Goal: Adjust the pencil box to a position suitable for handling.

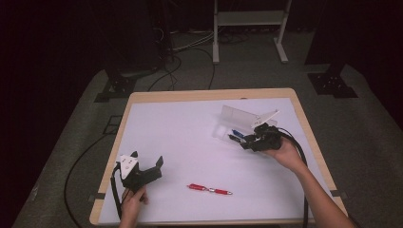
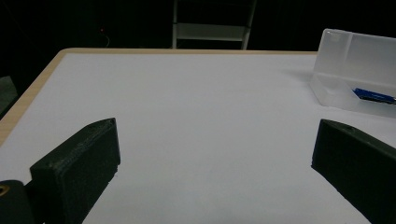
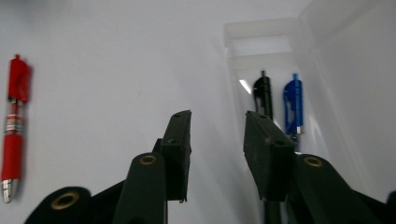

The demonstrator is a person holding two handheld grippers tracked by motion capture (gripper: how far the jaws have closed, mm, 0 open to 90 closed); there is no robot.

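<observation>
Step in hand, as we judge it: loading pens into the clear box (image 1: 237, 124). Our right gripper (image 3: 217, 135) hangs above it, jaws parted and empty; black pen (image 3: 263, 92) and blue pen (image 3: 293, 100) lie inside. Next, we fetch the red pen (image 1: 209, 189), lying mid-table. Our left gripper (image 2: 210, 154) stands wide open, empty. The right gripper view alone reveals the black pen clearly.

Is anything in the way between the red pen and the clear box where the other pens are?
Nothing visible blocks it. Bare white table lies between the red pen and the clear box, whose lid stands open. The right gripper hovers at the box, jaws empty.
</observation>
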